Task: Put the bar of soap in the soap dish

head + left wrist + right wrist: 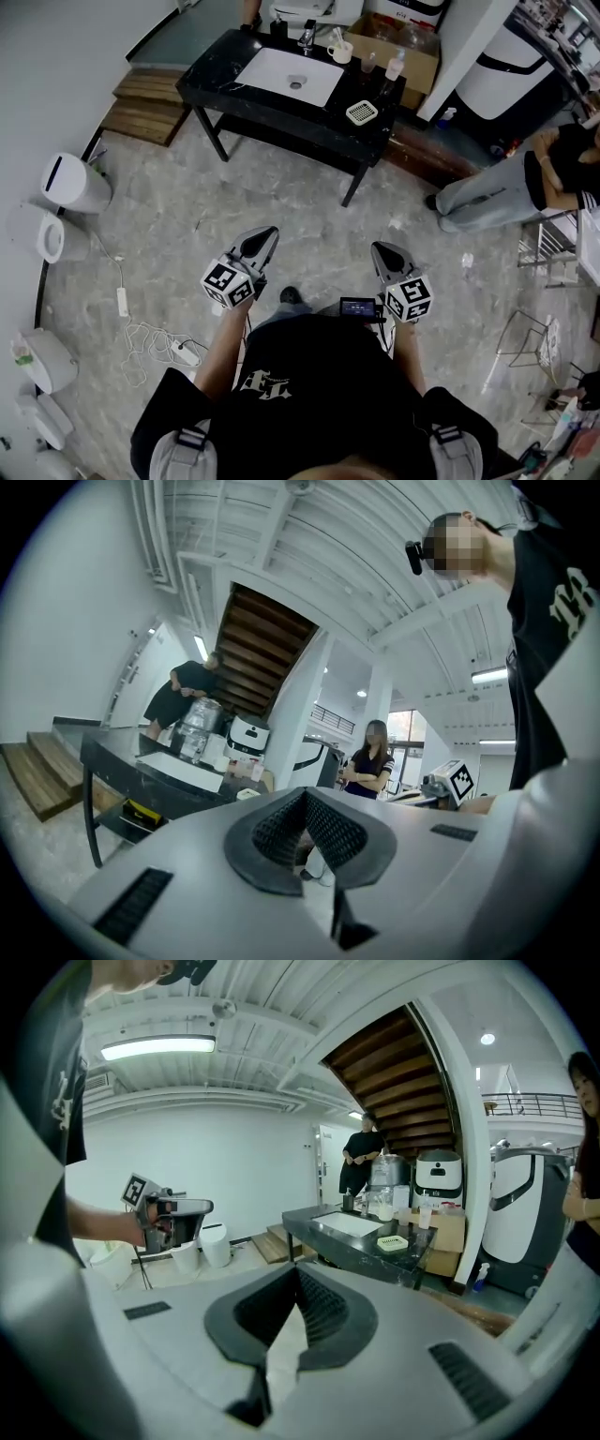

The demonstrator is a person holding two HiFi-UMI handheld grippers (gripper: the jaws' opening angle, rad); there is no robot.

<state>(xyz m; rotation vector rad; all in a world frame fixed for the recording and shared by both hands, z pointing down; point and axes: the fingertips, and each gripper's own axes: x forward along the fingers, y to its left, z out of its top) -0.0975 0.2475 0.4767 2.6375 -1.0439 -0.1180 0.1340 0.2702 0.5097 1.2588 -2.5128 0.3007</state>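
While soap dish (361, 112) shows overhead, left gripper view adds staircase (267, 653).

- Small wares (361, 58) at the desk's (272, 114) far end: cup and bottles, otherwise too small to name.
- Soap dish (361, 112): slatted top; contents too small to tell.
- Bystander (511, 183), head view: cut off by the right edge.
- Person behind the desk (250, 11): only a sliver at the top edge.
- Wearer's legs: hidden under the torso.

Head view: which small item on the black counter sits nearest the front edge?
The white slotted soap dish, alone near the right front corner; the cup and bottle stand farther back.
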